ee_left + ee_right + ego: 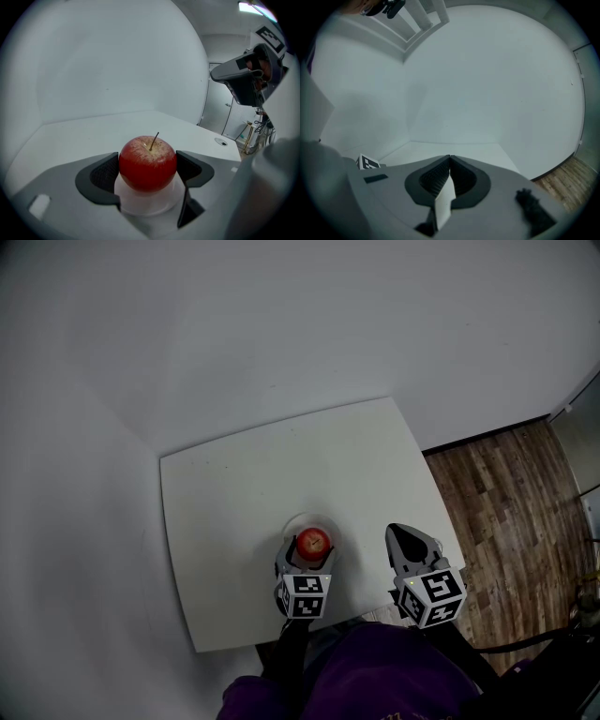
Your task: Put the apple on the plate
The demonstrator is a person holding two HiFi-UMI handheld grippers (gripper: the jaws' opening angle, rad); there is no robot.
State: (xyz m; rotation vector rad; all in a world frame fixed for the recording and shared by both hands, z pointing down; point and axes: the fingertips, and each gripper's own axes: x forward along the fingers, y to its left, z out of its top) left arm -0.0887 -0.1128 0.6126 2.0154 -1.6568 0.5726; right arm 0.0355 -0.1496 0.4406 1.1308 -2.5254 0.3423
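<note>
A red apple (pixel 313 542) with a thin stem stands upright over a small white plate (pixel 303 519) near the front of the white table (pixel 244 474). My left gripper (pixel 310 547) is shut on the apple, one dark pad against each side. In the left gripper view the apple (pixel 147 161) fills the gap between the pads, with the plate (pixel 145 205) right under it; I cannot tell whether they touch. My right gripper (pixel 403 538) is shut on nothing and hovers over the table's front right part, apart from the plate. Its tips (pixel 449 161) meet.
The table stands in a corner between pale walls (pixel 281 324). Its right edge drops to a wooden floor (pixel 511 493). The right gripper (pixel 243 79) hangs to the right in the left gripper view. A person's purple sleeve (pixel 375 681) is at the front edge.
</note>
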